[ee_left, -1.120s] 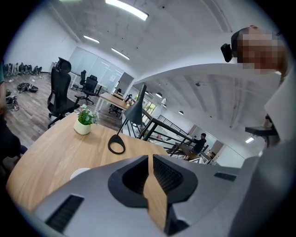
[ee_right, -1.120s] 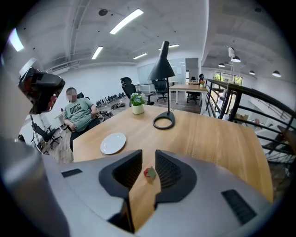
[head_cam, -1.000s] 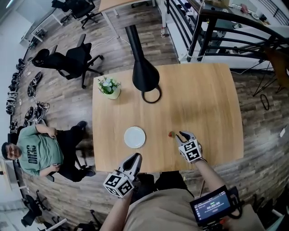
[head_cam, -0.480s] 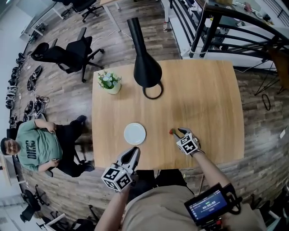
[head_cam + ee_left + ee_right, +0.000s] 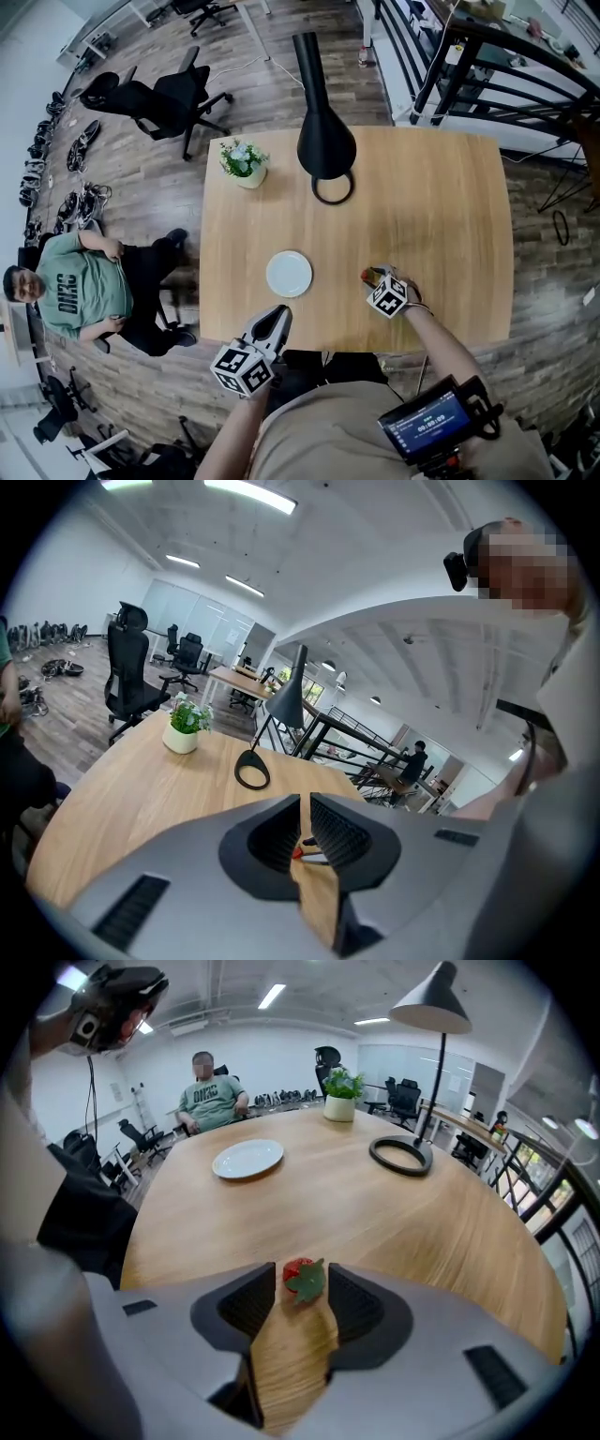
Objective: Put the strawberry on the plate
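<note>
Head view: left gripper [image 5: 278,317] at near edge of pale wooden surface [image 5: 431,206], fingers nearly together, empty. Right of it, round white plate [image 5: 289,274], smooth, shallow rim. Further right, strawberry [image 5: 366,276] lies on bare wood, well apart from plate, between fingers of right gripper [image 5: 377,278]. These fingers just opening, spread, not pressing fruit. Strawberry small, red, green leafy cap. Likely light, soft, easily bruised. Best hold: gentle pinch across red body, not leaves.
</note>
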Motion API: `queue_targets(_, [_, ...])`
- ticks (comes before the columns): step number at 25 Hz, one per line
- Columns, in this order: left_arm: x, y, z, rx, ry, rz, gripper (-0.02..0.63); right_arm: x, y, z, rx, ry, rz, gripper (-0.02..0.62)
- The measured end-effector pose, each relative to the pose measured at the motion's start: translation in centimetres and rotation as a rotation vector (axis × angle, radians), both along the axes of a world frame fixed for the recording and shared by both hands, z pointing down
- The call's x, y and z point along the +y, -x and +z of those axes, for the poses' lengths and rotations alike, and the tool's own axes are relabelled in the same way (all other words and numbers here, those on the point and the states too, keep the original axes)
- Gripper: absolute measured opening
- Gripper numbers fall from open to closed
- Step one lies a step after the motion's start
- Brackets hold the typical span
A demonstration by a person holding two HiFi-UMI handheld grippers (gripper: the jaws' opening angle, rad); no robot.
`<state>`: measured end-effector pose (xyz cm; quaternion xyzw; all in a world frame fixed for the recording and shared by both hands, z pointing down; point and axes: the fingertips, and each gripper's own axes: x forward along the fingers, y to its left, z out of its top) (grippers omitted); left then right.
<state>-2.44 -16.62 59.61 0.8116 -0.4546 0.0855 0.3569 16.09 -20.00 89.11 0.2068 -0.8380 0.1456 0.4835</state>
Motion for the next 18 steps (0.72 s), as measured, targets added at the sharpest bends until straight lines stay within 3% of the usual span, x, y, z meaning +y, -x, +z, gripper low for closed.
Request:
queue_targets(7, [0.4,0.6,-0.1,-0.004,-0.002,-0.015,0.034,0.2,0.1,1.8,0.072,-0.022,-0.119,0.16])
queue_targets(18, [1.1,1.0,0.1,-0.001,0.012,-0.032,0.034,-0.3,-0.1,2.5,0.1,-0.05,-0.169,0.16])
